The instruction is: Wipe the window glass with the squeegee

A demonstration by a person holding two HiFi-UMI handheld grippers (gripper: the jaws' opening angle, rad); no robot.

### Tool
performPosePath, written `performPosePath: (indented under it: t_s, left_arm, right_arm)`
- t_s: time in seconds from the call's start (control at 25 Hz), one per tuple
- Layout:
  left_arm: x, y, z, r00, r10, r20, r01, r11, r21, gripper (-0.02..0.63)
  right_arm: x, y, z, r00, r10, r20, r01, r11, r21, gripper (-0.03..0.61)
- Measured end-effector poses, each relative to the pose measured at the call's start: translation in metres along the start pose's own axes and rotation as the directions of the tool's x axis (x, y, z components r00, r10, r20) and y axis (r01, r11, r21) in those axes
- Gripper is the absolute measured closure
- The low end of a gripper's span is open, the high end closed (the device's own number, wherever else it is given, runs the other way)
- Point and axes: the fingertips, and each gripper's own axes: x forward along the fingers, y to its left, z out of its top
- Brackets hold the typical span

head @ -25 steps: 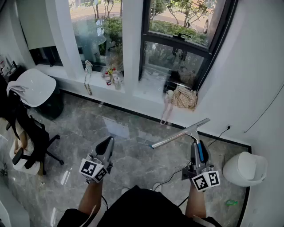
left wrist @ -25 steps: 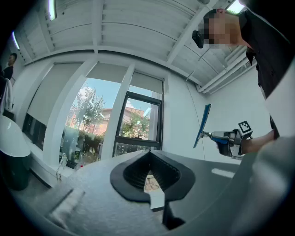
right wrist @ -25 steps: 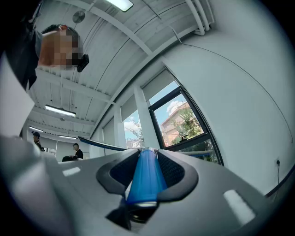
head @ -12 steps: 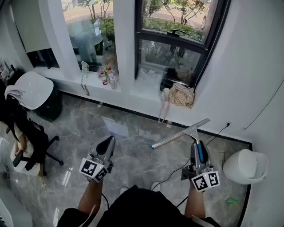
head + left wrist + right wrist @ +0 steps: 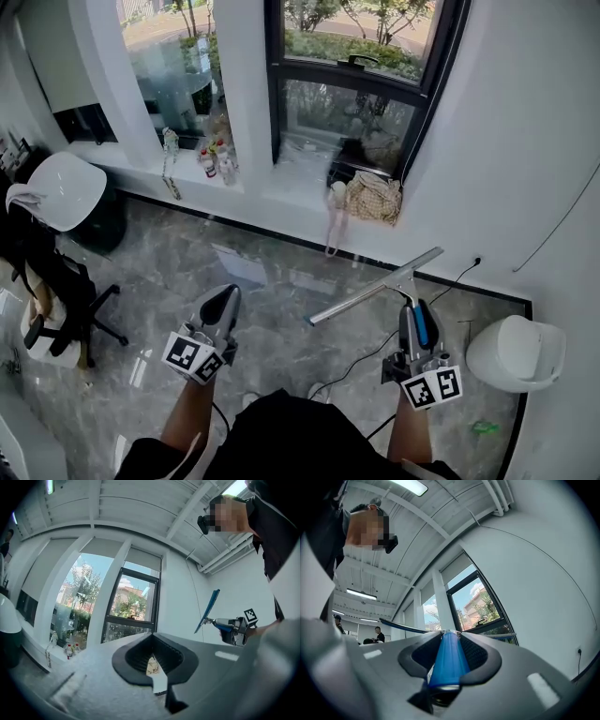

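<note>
Head view: the person stands on a grey marble floor [image 5: 234, 272] facing a wall of windows. The right hand-held gripper [image 5: 415, 323] is clenched on the blue handle of the squeegee [image 5: 375, 287]. Its long blade slants up from left to right above the floor, well short of the window glass [image 5: 347, 112]. In the right gripper view the blue handle fills the gap between the jaws, both pads pressed against it. The left hand-held gripper [image 5: 223, 305] is held low at the near left; in the left gripper view its jaws are clenched together with nothing between them. On the far sill lie a checked cloth [image 5: 373, 197] below the dark-framed window and small bottles [image 5: 214, 159] further left. A white bin [image 5: 516, 352] stands at the right wall.
</note>
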Motion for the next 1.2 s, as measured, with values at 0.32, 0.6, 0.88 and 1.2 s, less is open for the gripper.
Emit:
performPosePath:
  t_s: [0.32, 0.6, 0.88, 1.2]
  left_arm:
    - [0.034, -0.039, -0.011, 1.0, 0.025, 0.01, -0.025, 1.0, -0.002, 0.614]
    - [0.06, -0.029, -0.008, 1.0, 0.027, 0.004, -0.027, 0.999, 0.023, 0.615]
    - [0.098, 0.016, -0.001, 1.0, -0.024, 0.02, 0.024, 0.999, 0.039, 0.614]
    - [0.133, 0.094, 0.007, 0.998, -0.058, 0.023, 0.057, 0.998, 0.038, 0.614]
  right_arm:
    - [-0.009, -0.056, 0.008, 0.999, 0.024, -0.026, -0.024, 1.0, -0.02, 0.443]
    - [0.015, -0.071, 0.004, 1.0, 0.014, -0.018, -0.014, 1.0, -0.015, 0.443]
    - [0.068, -0.056, -0.003, 1.0, -0.007, -0.008, 0.007, 0.999, -0.044, 0.443]
    - [0.142, -0.032, -0.01, 0.999, -0.034, 0.026, 0.037, 0.992, -0.121, 0.443]
